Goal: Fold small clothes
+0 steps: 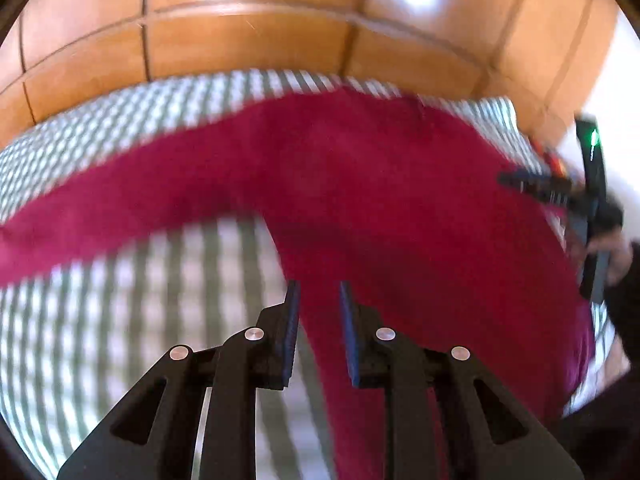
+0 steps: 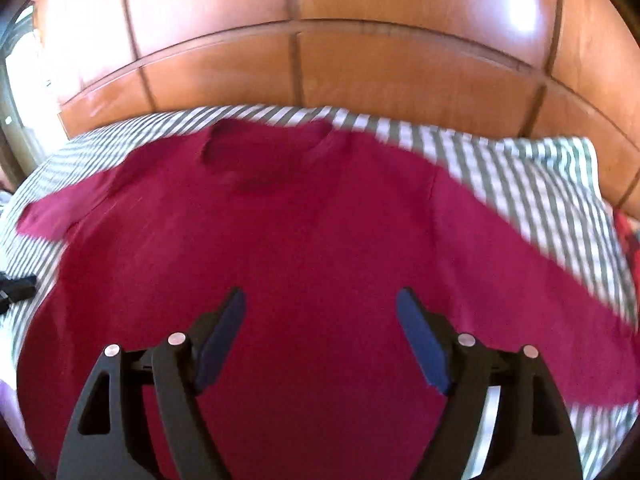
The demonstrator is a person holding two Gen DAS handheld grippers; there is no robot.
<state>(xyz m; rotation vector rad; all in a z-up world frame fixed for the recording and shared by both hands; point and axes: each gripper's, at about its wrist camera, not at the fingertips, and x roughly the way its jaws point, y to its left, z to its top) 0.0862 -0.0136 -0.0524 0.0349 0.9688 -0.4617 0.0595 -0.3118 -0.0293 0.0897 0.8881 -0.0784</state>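
Observation:
A dark red T-shirt (image 2: 304,232) lies spread flat on a green-and-white striped cloth (image 2: 520,176), collar at the far side, sleeves out to both sides. My right gripper (image 2: 320,300) is open wide and empty, just above the shirt's body. In the left wrist view the shirt (image 1: 360,184) fills the middle, one sleeve stretching left. My left gripper (image 1: 319,288) has its jaws a narrow gap apart, above the shirt's left side edge; nothing is held. The right gripper (image 1: 536,186) also shows at the far right of the left wrist view.
The striped cloth (image 1: 120,128) covers a surface in front of a wooden panelled headboard (image 2: 360,64). A red patterned item (image 2: 628,236) lies at the cloth's right edge. The left gripper's dark tip (image 2: 16,286) shows at the left of the right wrist view.

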